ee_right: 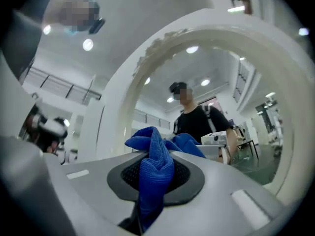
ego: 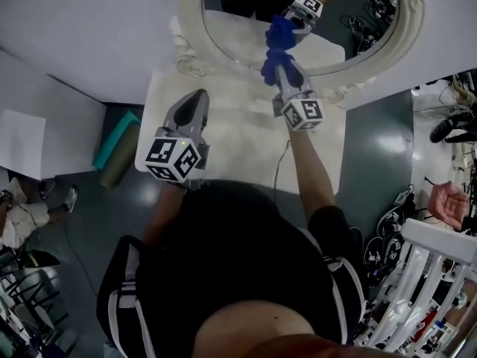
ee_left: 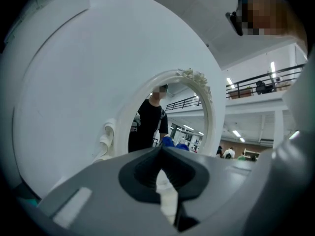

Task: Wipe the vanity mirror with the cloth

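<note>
Right gripper, arm outstretched, pinches cloth; left gripper held lower, jaws together.

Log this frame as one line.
right tool: shut on cloth | cloth: against mirror | left tool: shut, empty, above table, off the mirror

White table up against the white wall. On the dark floor to its left, a teal roll with an olive roll touching it. Right side: black shoes, cable heap, white rack, a bystander's open hand.
</note>
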Tool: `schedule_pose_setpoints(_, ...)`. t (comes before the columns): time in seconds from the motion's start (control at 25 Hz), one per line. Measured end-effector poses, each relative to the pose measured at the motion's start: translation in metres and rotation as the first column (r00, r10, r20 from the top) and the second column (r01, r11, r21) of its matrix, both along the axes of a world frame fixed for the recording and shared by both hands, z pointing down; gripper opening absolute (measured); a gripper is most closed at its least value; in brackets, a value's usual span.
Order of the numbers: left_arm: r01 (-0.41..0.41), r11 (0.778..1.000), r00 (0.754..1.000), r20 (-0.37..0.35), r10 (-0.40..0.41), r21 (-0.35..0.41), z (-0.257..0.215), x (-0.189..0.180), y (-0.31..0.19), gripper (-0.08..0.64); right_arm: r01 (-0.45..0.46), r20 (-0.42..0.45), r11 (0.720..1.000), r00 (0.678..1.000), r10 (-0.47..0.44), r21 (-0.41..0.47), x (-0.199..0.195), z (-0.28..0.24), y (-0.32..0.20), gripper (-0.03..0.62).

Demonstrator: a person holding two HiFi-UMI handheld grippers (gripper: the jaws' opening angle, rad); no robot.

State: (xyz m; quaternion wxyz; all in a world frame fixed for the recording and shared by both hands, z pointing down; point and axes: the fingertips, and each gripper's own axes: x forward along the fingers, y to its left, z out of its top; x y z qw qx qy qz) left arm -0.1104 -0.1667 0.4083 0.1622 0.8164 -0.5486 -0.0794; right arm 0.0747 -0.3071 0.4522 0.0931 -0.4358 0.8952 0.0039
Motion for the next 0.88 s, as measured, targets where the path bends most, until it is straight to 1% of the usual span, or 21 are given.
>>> schedule_pose_setpoints(0.04,-0.008,1.000,1.000,0.000,0.008,0.009,-0.003,0.001,-0.001,0.008,-0.043,0.105,0.999,0.994,0.042,0.015,0.012,-0.017,0.002,0.049)
schedule_pose_setpoints(0.08,-0.015,1.000,1.000,0.001,0.015,0.017,-0.006,0.002,-0.001,0.009,-0.092,0.184,0.995,0.979,0.083,0.042,0.025,-0.037,0.007,0.049)
schedule_pose_setpoints(0.12,-0.022,1.000,1.000,0.002,0.022,0.023,-0.008,0.003,0.000,0.008,-0.141,0.240,0.987,0.963,0.119,0.075,0.037,-0.057,0.012,0.049)
schedule_pose_setpoints(0.2,-0.030,0.999,1.000,0.001,0.030,0.026,-0.013,0.005,0.003,0.008,-0.224,0.313,0.963,0.935,0.170,0.147,0.060,-0.101,0.023,0.049)
schedule_pose_setpoints(0.32,-0.039,0.999,0.999,-0.004,0.039,0.025,-0.016,0.008,0.006,0.008,-0.318,0.395,0.918,0.895,0.209,0.235,0.095,-0.164,0.032,0.049)
schedule_pose_setpoints(0.36,-0.043,0.999,0.999,-0.004,0.044,0.024,-0.015,0.010,0.005,0.008,-0.352,0.424,0.903,0.877,0.226,0.247,0.108,-0.180,0.031,0.049)
schedule_pose_setpoints(0.44,-0.054,0.998,0.999,-0.003,0.054,0.024,-0.013,0.015,0.001,0.009,-0.422,0.477,0.875,0.835,0.274,0.237,0.137,-0.204,0.024,0.049)
schedule_pose_setpoints(0.52,-0.058,0.998,0.998,-0.005,0.058,0.024,-0.014,0.018,-0.001,0.008,-0.481,0.511,0.851,0.796,0.324,0.210,0.160,-0.223,0.016,0.049)
schedule_pose_setpoints(0.56,-0.058,0.998,0.998,-0.007,0.058,0.024,-0.014,0.018,0.000,0.008,-0.503,0.519,0.841,0.782,0.345,0.200,0.168,-0.229,0.011,0.049)
schedule_pose_setpoints(0.64,-0.054,0.998,0.999,-0.007,0.054,0.026,-0.016,0.017,0.002,0.008,-0.532,0.520,0.826,0.767,0.375,0.189,0.177,-0.238,0.002,0.049)
schedule_pose_setpoints(0.76,-0.048,0.999,0.999,-0.004,0.048,0.025,-0.014,0.014,0.000,0.008,-0.538,0.515,0.824,0.764,0.388,0.177,0.181,-0.240,-0.015,0.049)
schedule_pose_setpoints(0.88,-0.041,0.999,0.999,-0.008,0.041,0.018,-0.011,0.013,-0.005,0.008,-0.525,0.491,0.832,0.781,0.387,0.180,0.175,-0.245,-0.029,0.049)
